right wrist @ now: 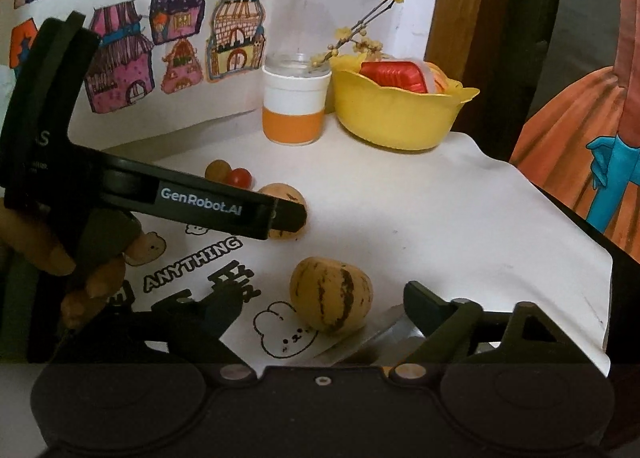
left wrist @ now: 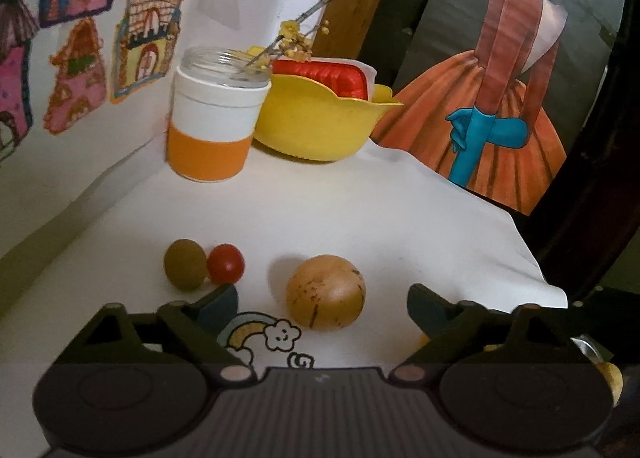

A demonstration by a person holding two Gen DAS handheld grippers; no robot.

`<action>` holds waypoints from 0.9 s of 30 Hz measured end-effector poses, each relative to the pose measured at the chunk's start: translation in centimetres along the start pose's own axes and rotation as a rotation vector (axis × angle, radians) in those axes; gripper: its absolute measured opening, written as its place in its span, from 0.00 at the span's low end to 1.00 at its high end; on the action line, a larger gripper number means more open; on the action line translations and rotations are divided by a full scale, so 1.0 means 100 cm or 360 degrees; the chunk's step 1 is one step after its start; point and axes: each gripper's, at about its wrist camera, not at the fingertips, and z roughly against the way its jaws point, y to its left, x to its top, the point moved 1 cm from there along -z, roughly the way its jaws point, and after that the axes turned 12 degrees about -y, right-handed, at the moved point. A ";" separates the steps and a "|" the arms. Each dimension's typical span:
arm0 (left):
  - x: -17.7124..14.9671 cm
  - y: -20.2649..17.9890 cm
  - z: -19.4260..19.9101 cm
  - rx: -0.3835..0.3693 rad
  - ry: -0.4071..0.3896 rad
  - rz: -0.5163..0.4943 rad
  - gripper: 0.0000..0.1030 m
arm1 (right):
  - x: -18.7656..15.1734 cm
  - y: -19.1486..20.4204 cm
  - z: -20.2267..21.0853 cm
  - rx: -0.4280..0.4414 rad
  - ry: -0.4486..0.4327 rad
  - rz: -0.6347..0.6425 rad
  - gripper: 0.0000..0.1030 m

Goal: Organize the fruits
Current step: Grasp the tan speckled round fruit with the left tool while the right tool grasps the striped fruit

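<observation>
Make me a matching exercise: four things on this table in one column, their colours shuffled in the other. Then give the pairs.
Things:
1. bowl
2. jar
3. tomato
4. melon

Colours:
A. tan with dark stripes
B. red
C. plain yellow
D. white over orange, clear rim

Pairs: 1-C, 2-D, 3-B, 4-A

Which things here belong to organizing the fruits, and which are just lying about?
Job:
- striped yellow melon
- second yellow melon
- cherry tomato
- olive-green fruit
- yellow bowl, probably where they go

Lying about:
- orange-and-white jar
- flower twig
- house drawings
- red packet
</observation>
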 end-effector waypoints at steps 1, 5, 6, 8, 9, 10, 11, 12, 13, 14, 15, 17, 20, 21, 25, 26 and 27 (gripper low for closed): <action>-0.001 0.000 -0.002 -0.0008 0.0006 -0.0001 0.87 | 0.000 0.000 -0.001 0.0000 0.0005 0.0003 0.81; -0.004 0.002 -0.005 -0.0032 0.0012 -0.0009 0.80 | -0.001 0.001 -0.009 -0.0002 0.0028 0.0001 0.77; -0.004 0.001 -0.005 -0.0034 0.0003 -0.0019 0.80 | -0.001 0.001 -0.010 -0.0004 0.0033 -0.0002 0.76; -0.006 0.001 -0.006 -0.0043 -0.0008 -0.0037 0.78 | -0.001 0.000 -0.014 -0.0009 0.0043 -0.0015 0.74; -0.007 0.001 -0.006 -0.0047 -0.0012 -0.0044 0.78 | -0.002 -0.001 -0.016 -0.0011 0.0050 -0.0028 0.73; -0.007 0.000 -0.006 -0.0056 -0.0011 -0.0042 0.77 | -0.002 -0.002 -0.017 -0.0010 0.0055 -0.0042 0.71; -0.007 0.000 -0.006 -0.0069 -0.0012 -0.0036 0.75 | -0.002 -0.002 -0.018 -0.0009 0.0059 -0.0053 0.71; -0.007 0.000 -0.006 -0.0081 -0.0010 -0.0030 0.74 | -0.002 -0.003 -0.019 -0.0010 0.0063 -0.0061 0.69; -0.007 0.001 -0.006 -0.0083 -0.0011 -0.0025 0.74 | -0.002 -0.002 -0.020 -0.0012 0.0066 -0.0066 0.68; -0.006 0.001 -0.006 -0.0084 -0.0012 -0.0021 0.72 | -0.002 -0.002 -0.021 -0.0015 0.0069 -0.0068 0.67; -0.006 0.001 -0.006 -0.0091 -0.0009 -0.0017 0.69 | -0.003 -0.002 -0.021 -0.0016 0.0070 -0.0070 0.66; -0.006 0.001 -0.007 -0.0099 -0.0005 -0.0018 0.65 | -0.003 -0.001 -0.022 -0.0016 0.0073 -0.0075 0.64; -0.007 0.001 -0.007 -0.0093 -0.0002 -0.0019 0.59 | -0.003 -0.001 -0.023 -0.0027 0.0072 -0.0075 0.63; -0.007 0.001 -0.007 -0.0081 -0.0002 -0.0019 0.58 | -0.004 -0.002 -0.023 -0.0030 0.0068 -0.0080 0.62; -0.007 0.000 -0.006 -0.0041 -0.0005 -0.0030 0.53 | -0.007 -0.005 -0.025 -0.0050 0.0064 -0.0123 0.56; -0.007 0.000 -0.006 -0.0036 -0.0005 -0.0029 0.51 | -0.007 -0.005 -0.026 -0.0054 0.0066 -0.0129 0.55; -0.007 0.000 -0.006 -0.0031 -0.0006 -0.0025 0.50 | -0.008 -0.005 -0.026 -0.0057 0.0063 -0.0129 0.54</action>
